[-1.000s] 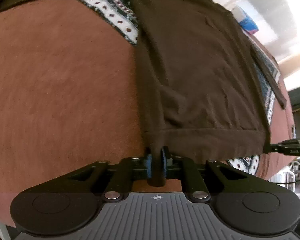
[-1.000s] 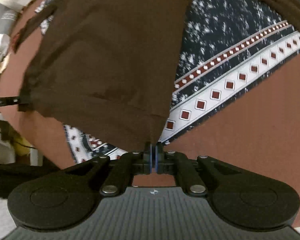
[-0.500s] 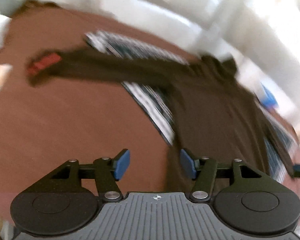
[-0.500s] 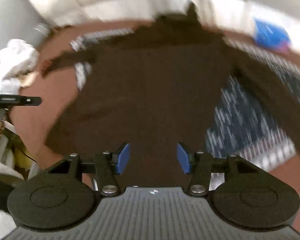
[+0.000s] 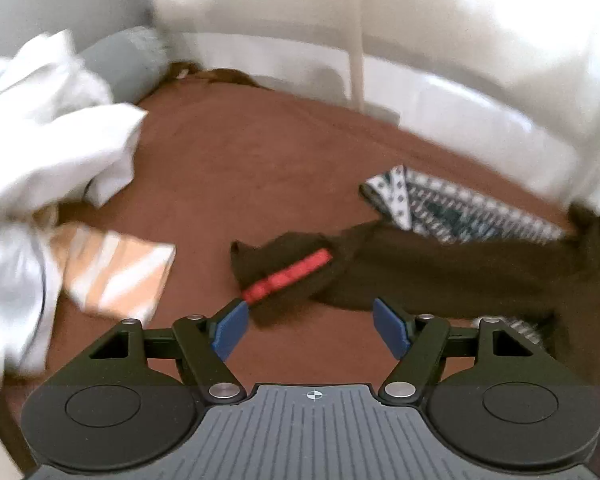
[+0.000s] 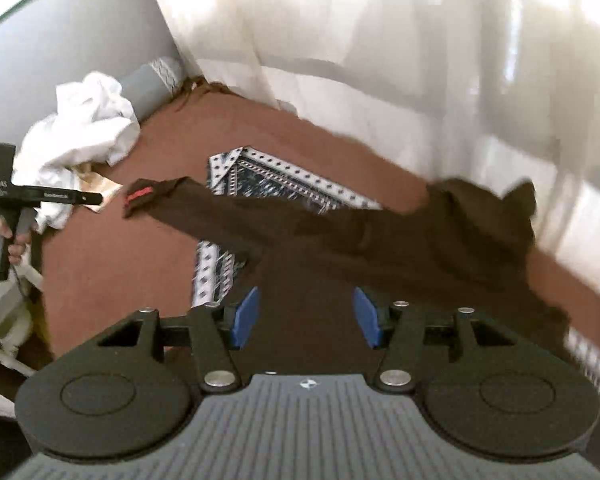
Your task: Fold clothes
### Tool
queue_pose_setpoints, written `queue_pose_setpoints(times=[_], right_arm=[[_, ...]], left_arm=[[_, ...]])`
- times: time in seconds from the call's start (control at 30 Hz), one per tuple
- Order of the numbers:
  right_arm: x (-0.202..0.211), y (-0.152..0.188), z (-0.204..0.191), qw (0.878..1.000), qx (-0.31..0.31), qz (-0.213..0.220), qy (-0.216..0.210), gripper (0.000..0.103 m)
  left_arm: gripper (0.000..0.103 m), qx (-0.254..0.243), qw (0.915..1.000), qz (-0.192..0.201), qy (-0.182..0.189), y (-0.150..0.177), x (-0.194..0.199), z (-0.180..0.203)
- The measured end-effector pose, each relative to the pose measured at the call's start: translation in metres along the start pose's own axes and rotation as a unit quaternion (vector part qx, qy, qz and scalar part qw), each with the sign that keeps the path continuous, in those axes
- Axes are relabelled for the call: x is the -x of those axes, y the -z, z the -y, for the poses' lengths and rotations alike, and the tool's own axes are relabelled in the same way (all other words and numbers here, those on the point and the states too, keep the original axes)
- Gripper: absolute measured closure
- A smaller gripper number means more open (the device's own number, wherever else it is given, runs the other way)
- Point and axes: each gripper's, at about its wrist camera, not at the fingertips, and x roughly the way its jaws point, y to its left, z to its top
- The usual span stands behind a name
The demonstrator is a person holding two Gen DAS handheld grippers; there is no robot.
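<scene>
Grippers, left [image 5: 313, 329] and right [image 6: 306, 317], angled down over shirt [image 6: 380, 248]; fingers just opened, empty.

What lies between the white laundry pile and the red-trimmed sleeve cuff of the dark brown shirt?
In the left wrist view, a folded orange-and-white striped cloth beside the white laundry pile, then bare brown bedcover up to the sleeve cuff.
</scene>
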Motion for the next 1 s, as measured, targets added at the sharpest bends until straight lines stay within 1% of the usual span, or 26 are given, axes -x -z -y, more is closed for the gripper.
queue_pose_setpoints(times=[0.1, 0.17, 0.27, 0.37, 0.43, 0.6, 0.67, 0.73, 0.87, 0.9, 0.93, 0.97, 1.0], right_arm=[[-0.036, -0.032, 0.002, 1.0, 0.011, -0.022, 0.014, 0.045], [-0.063, -0.05, 0.002, 0.998, 0.03, -0.042, 0.019, 0.045], [-0.104, -0.073, 0.006, 0.994, 0.064, -0.081, 0.037, 0.045], [-0.142, -0.093, 0.014, 0.99, 0.077, -0.107, 0.049, 0.045], [-0.164, -0.103, 0.018, 0.987, 0.087, -0.123, 0.051, 0.045], [-0.215, -0.115, 0.024, 0.974, 0.127, -0.179, 0.05, 0.047], [-0.229, -0.113, 0.026, 0.969, 0.14, -0.198, 0.044, 0.047], [-0.242, -0.113, 0.029, 0.966, 0.146, -0.212, 0.037, 0.047], [-0.261, -0.112, 0.037, 0.962, 0.145, -0.231, 0.019, 0.047], [-0.264, -0.111, 0.038, 0.961, 0.146, -0.235, 0.016, 0.047], [-0.266, -0.11, 0.039, 0.96, 0.145, -0.238, 0.011, 0.047], [-0.268, -0.109, 0.04, 0.96, 0.142, -0.242, 0.002, 0.052], [-0.268, -0.109, 0.04, 0.959, 0.138, -0.246, -0.009, 0.057]], left_arm=[[0.022, -0.054, 0.9984, -0.007, 0.019, -0.009, -0.028, -0.011], [0.022, -0.073, 0.9967, -0.009, 0.035, -0.014, -0.041, -0.016], [0.022, -0.086, 0.9946, -0.018, 0.056, -0.023, -0.059, -0.021], [0.022, -0.096, 0.9921, -0.026, 0.077, -0.03, -0.07, -0.021], [0.022, -0.102, 0.991, -0.029, 0.082, -0.034, -0.077, -0.022], [0.022, -0.092, 0.9895, -0.048, 0.101, -0.042, -0.092, -0.025], [0.022, -0.099, 0.9884, -0.054, 0.102, -0.043, -0.096, -0.024], [0.023, -0.101, 0.9874, -0.062, 0.105, -0.045, -0.101, -0.023], [0.024, -0.107, 0.985, -0.077, 0.111, -0.048, -0.11, -0.021], [0.027, -0.111, 0.9841, -0.082, 0.112, -0.048, -0.112, -0.019], [0.034, -0.115, 0.9832, -0.087, 0.113, -0.048, -0.115, -0.018], [0.045, -0.118, 0.9822, -0.092, 0.114, -0.048, -0.117, -0.017], [0.07, -0.127, 0.9812, -0.095, 0.11, -0.047, -0.119, -0.014]])
